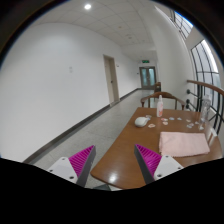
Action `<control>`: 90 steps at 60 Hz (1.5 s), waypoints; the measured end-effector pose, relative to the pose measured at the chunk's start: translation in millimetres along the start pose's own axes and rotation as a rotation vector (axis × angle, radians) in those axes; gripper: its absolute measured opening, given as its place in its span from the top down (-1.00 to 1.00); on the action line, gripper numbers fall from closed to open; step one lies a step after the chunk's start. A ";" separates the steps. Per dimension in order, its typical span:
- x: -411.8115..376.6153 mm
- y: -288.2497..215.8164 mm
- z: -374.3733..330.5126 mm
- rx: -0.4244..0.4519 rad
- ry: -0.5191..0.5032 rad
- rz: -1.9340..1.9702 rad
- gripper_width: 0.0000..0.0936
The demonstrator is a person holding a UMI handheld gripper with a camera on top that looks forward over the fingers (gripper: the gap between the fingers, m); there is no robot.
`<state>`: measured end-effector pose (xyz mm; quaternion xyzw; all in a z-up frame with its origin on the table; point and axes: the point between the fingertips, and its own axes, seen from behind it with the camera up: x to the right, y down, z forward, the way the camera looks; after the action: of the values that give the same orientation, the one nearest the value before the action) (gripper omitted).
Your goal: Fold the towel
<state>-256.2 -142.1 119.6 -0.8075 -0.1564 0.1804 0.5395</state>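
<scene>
Beyond the wide-open, empty tongs [112,165], a flat pale towel [184,143] lies on the glossy wooden table [125,150].

The gripper [112,162] sits at the near end of a long table [125,158], with its two fingers apart and nothing between them. The towel [184,144] lies flat on the table, ahead of the fingers and to the right. Farther along the table are a bowl [142,121] and a bottle [159,105]. A chair [212,108] stands to the right. A hallway runs along the left, with a door [111,79] in its wall.
</scene>
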 end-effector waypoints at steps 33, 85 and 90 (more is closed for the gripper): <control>229.1 36.6 149.8 -0.252 0.319 -0.002 -0.31; 455.1 25.8 28.3 -0.177 0.574 0.152 0.96; 473.5 46.9 31.9 -0.199 0.576 0.197 0.68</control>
<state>151.4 78.4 6.8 -0.8853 0.0647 -0.0207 0.4599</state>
